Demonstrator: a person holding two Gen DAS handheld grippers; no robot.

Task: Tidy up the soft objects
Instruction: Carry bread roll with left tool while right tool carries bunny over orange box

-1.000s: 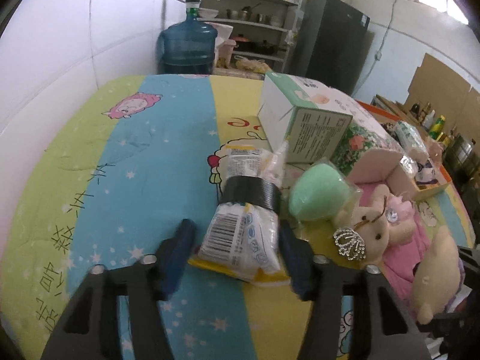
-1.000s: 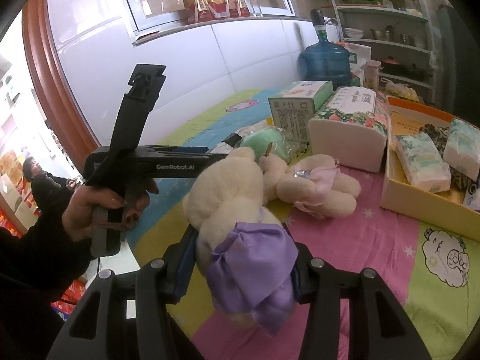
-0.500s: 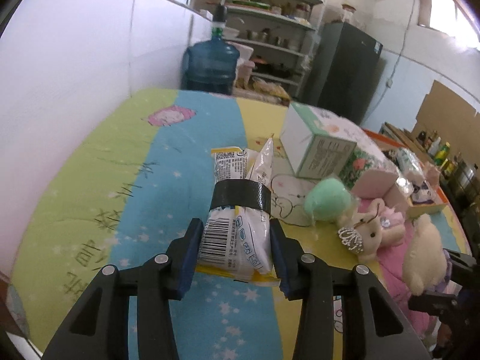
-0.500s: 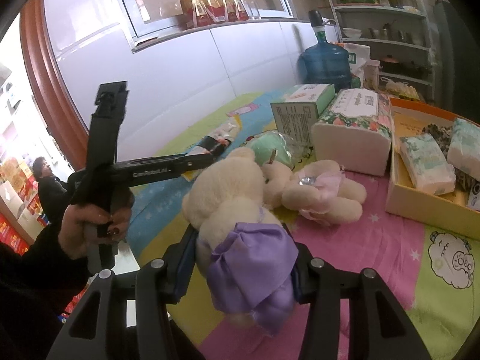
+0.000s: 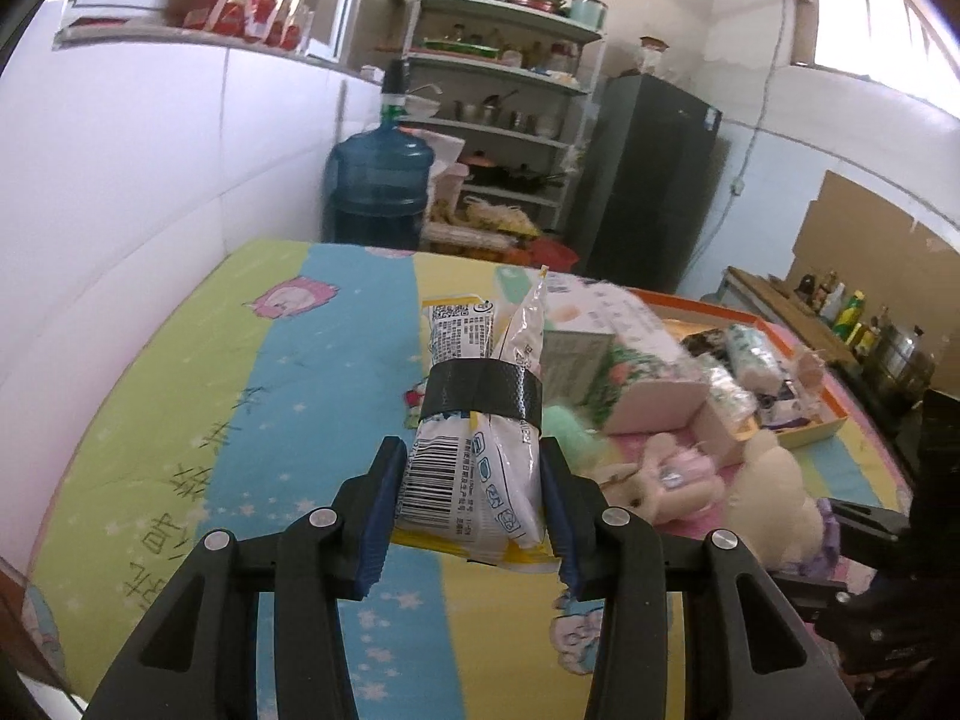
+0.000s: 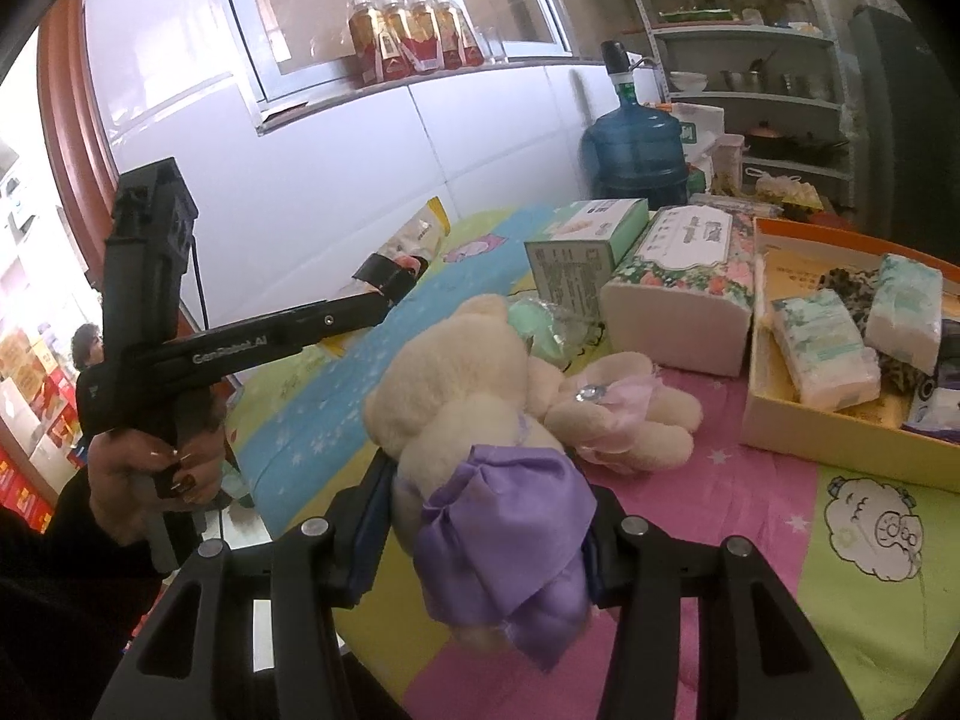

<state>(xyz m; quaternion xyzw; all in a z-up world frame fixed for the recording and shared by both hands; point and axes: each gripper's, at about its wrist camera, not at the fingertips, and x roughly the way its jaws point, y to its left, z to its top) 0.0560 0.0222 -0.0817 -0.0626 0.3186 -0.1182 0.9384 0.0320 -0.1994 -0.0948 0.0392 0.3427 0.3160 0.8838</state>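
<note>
My left gripper [image 5: 471,450] is shut on a bundle of white and yellow packets [image 5: 480,396] bound with black tape. The bundle hangs above the striped bedspread [image 5: 312,396] and juts forward and up. The right wrist view shows the same bundle [image 6: 414,240] raised at the left, with a hand [image 6: 150,468] on that gripper's handle. My right gripper [image 6: 486,492] is shut on a cream plush bear [image 6: 456,378] in a purple dress, low over the bedspread. A second plush in a pink dress [image 6: 618,414] and a green soft ball [image 6: 540,330] lie just beyond the bear.
A green tissue box [image 6: 588,246] and a floral tissue pack [image 6: 684,276] stand behind the toys. An orange box [image 6: 774,414] at the right holds several tissue packs. A blue water bottle [image 6: 636,150], shelves and a white wall border the bed.
The left gripper's fingers closed onto the taped bundle and lifted it off the bedspread, tilting up. The right gripper kept still with the bear.
</note>
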